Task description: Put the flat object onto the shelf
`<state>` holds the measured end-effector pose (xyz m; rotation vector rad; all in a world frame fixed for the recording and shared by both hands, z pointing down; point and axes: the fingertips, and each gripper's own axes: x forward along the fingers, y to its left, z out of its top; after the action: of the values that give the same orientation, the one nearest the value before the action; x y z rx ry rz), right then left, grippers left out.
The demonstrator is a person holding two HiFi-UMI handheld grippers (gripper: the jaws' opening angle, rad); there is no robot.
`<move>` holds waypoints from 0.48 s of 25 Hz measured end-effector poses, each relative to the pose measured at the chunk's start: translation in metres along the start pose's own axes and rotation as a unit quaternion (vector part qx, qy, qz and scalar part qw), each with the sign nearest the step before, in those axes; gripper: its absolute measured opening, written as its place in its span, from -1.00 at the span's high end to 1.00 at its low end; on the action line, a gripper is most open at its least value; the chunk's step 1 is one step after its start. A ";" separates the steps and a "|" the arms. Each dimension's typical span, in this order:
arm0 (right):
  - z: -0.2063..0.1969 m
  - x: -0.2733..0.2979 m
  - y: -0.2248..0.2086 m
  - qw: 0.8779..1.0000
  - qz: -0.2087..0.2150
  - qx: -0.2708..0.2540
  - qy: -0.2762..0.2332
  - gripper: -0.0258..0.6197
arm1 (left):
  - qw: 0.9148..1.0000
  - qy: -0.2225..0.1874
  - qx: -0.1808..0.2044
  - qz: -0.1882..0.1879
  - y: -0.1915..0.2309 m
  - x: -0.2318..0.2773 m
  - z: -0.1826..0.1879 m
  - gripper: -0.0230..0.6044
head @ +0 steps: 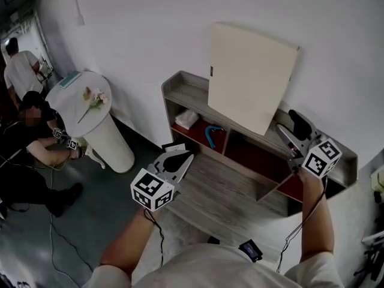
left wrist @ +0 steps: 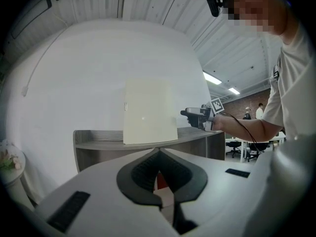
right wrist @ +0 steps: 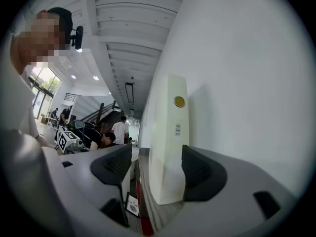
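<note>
- Apparently nearly done. Head view: finds board point(head: 249, 77) upright atop shelf point(head: 186, 92), leaning on wall.
- Left gripper view: finds left gripper point(left wrist: 159, 154) closed, empty, well short of shelf.
- Right gripper view: finds right gripper point(right wrist: 155, 167) open, board between jaws, ungripped; leaves only backing away.

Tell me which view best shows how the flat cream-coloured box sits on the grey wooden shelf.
Head view: the flat cream-coloured box stands whole on top of the grey wooden shelf, against the white wall. The left gripper view shows its broad face, smaller. The right gripper view shows only its narrow edge.
</note>
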<state>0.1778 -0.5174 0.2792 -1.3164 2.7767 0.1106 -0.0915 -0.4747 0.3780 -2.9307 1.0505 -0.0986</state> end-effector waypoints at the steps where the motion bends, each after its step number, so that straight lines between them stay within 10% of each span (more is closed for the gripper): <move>1: 0.000 -0.005 0.008 1.000 -0.004 -0.007 0.001 -0.07 | 1.000 -0.001 -0.002 -0.001 -0.003 -0.005 0.000 0.89; 12: -0.020 -0.040 0.128 0.999 0.021 -0.038 0.013 0.44 | 1.000 -0.001 -0.012 -0.008 -0.038 -0.076 -0.010 0.89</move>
<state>0.1033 -0.4082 0.3077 -1.2843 2.8499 0.2061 -0.1267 -0.3969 0.3861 -2.9610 1.0351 -0.0834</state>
